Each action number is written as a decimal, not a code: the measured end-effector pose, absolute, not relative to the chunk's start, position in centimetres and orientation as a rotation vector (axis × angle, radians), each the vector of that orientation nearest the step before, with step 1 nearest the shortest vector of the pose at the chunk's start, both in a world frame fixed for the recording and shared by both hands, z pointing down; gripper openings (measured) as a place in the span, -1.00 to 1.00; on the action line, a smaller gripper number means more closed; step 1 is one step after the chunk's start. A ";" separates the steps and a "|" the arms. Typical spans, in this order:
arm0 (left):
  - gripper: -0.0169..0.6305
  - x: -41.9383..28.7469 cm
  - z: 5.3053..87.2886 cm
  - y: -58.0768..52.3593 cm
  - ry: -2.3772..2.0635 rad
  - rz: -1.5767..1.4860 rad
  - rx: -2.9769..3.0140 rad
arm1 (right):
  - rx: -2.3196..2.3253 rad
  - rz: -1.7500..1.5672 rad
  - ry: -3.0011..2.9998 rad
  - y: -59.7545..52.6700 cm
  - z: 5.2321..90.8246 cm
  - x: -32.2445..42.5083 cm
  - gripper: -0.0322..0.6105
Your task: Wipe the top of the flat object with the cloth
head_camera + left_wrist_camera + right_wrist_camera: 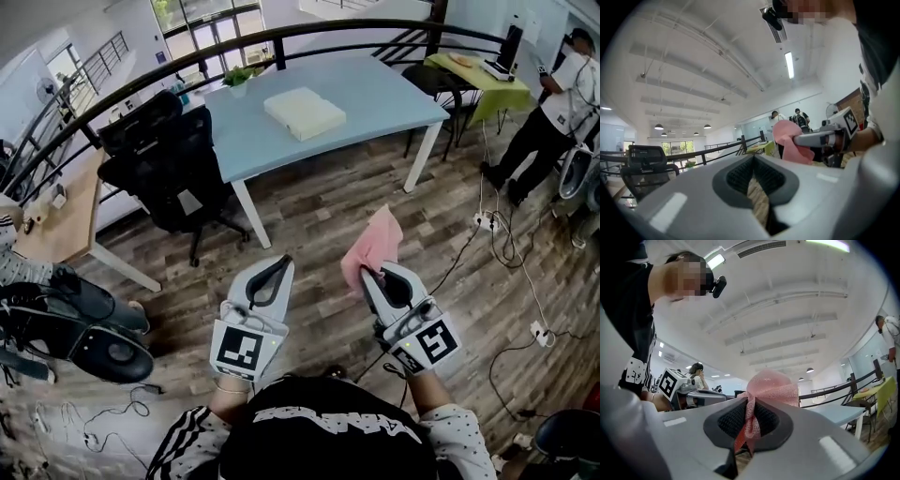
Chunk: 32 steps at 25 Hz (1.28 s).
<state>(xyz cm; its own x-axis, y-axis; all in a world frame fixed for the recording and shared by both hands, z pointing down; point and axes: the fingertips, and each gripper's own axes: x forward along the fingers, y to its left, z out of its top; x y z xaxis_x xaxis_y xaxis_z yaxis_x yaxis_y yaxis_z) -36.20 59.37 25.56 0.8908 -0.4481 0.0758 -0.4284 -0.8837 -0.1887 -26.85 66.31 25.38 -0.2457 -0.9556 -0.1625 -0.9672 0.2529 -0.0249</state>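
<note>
The right gripper (368, 273) has its fingers clamped on the pink cloth (373, 246), bunched upward, ready for wiping. The left gripper (280, 263) has its fingers pressed together, empty. The flat object (304, 113) lies at twelve o'clock on the blue worktop (375, 94), well apart from both.

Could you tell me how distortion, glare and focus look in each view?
Head view: sharp, but the wide lens bows the railing into an arc. Left gripper view: fisheye with black corners; the ceiling light blows out. Right gripper view: black corners; the cloth is crisp.
</note>
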 end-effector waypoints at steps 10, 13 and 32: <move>-0.95 -35.3 25.8 59.8 0.788 -0.220 -2.801 | -1.701 0.116 2.436 66.2 25.6 -25.2 -0.83; -0.95 -35.1 26.3 60.3 0.793 -0.250 -2.796 | -1.682 0.101 2.453 66.5 26.2 -25.0 -0.83; -0.95 -31.8 27.9 53.2 0.882 -0.243 -2.809 | -1.659 0.059 2.516 60.0 27.8 -21.4 -0.83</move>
<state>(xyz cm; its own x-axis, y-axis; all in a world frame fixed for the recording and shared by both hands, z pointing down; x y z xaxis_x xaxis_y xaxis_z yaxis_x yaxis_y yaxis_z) -31.84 53.24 27.94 0.8100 -0.5779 0.0994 -0.5472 -0.8059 -0.2259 -21.38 59.97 27.83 -0.3884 -0.9126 -0.1276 -0.9175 0.3958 -0.0378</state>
